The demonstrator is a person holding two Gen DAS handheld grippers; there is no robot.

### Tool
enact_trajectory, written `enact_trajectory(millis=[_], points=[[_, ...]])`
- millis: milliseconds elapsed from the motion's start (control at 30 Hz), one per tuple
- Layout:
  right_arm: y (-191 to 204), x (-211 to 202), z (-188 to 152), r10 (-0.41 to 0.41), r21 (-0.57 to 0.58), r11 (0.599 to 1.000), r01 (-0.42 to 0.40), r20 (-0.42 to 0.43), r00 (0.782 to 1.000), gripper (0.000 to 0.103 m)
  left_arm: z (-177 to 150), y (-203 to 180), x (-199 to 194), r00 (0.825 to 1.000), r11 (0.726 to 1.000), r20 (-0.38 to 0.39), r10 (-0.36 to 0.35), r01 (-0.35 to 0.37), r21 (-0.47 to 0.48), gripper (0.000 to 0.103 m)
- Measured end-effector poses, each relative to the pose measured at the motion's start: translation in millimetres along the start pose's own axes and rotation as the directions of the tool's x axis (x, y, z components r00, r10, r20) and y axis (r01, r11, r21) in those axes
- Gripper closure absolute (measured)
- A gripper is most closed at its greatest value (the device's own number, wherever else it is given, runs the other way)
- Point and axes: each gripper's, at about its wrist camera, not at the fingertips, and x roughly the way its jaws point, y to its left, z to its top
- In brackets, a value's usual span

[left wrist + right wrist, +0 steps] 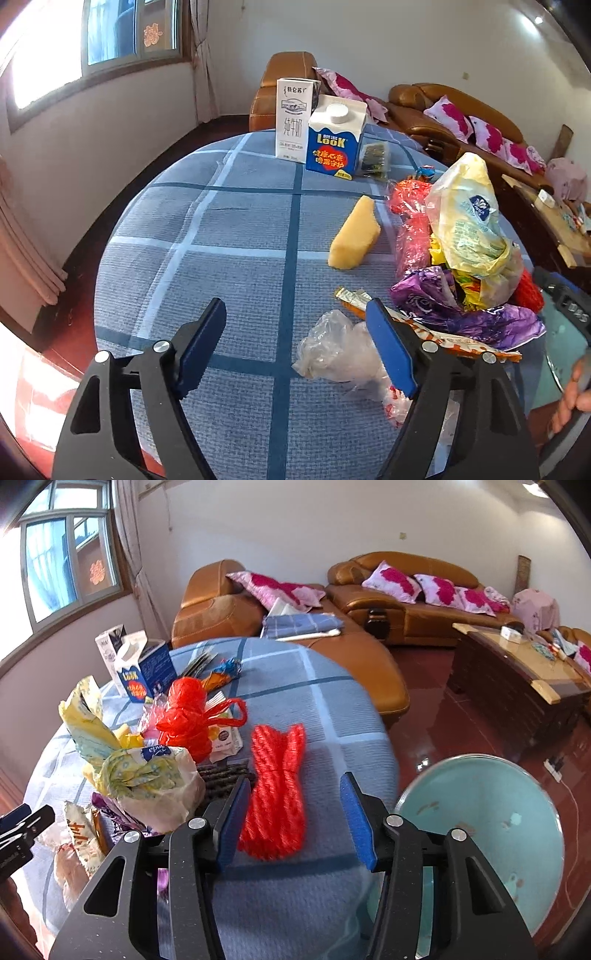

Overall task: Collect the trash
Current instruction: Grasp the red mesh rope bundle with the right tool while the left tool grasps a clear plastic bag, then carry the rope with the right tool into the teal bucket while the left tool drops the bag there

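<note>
Right hand-held gripper [295,814] released, straddling red mesh net [277,794] lengthwise near counter [332,709] edge; left hand-held gripper [297,341] released beside clear plastic bag [338,349].

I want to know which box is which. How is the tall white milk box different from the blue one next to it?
The white milk carton is taller and slimmer; the blue carton is shorter and wider. The white milk carton has a flat top with no cap showing, while the blue carton has a sloped top with a round white cap. The white one has grey print; the blue one has yellow and red print. Both stand upright, side by side, on the checked tablecloth.
</note>
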Motion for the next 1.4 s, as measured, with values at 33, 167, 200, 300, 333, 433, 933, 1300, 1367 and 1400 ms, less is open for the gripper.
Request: enact_trajectory(millis=[33, 167, 200, 300, 333, 433, 933, 1300, 1367, 1400], points=[[2, 4, -1, -0.009, -0.007, 1.0, 0.009, -0.011, 1.0, 0.052, -1, -2, 1, 1.0, 1.0, -0.007, -0.002, 0.002, 0.006, 0.027], [5, 19, -5, 0.019, -0.01, 1.0, -0.02, -0.065, 0.998, 0.071, -8, -8, 10, 0.998, 0.999, -0.06, -0.035, 0.036, 0.019, 0.028], [6, 19, -6, 0.033, -0.007, 0.999, -0.033, -0.066, 0.997, 0.077, -11, -11, 13, 0.996, 0.999, -0.075, -0.043, 0.045, 0.019, 0.031], [10, 13, -7, 0.05, -0.027, 0.998, -0.051, -0.052, 0.997, 0.081, -15, -11, 19, 0.988, 0.995, -0.116, -0.103, 0.103, -0.001, 0.059], [12, 11, -7, 0.058, -0.027, 0.998, -0.06, -0.047, 0.997, 0.081, -16, -10, 20, 0.984, 0.991, -0.121, -0.134, 0.132, -0.017, 0.07], [10, -2, -7, 0.084, -0.022, 0.996, -0.084, -0.019, 0.996, 0.083, -19, -9, 18, 0.975, 0.983, -0.126, -0.181, 0.178, -0.038, 0.08], [-14, -72, -13, 0.073, 0.034, 0.996, -0.078, 0.131, 0.989, 0.083, 19, 12, -68, 0.987, 1.0, 0.162, -0.024, 0.027, -0.015, 0.087], [-75, -109, -29, -0.058, 0.134, 0.99, 0.035, 0.172, 0.983, 0.083, 40, -58, -91, 0.963, 0.991, 0.232, -0.134, 0.123, 0.06, 0.087], [-89, -112, -33, -0.1, 0.155, 0.985, 0.073, 0.171, 0.98, 0.083, 39, -79, -87, 0.961, 0.985, 0.225, -0.163, 0.145, 0.097, 0.087], [-97, -113, -35, -0.111, 0.168, 0.982, 0.083, 0.167, 0.98, 0.083, 39, -89, -85, 0.959, 0.981, 0.219, -0.179, 0.158, 0.111, 0.087]])
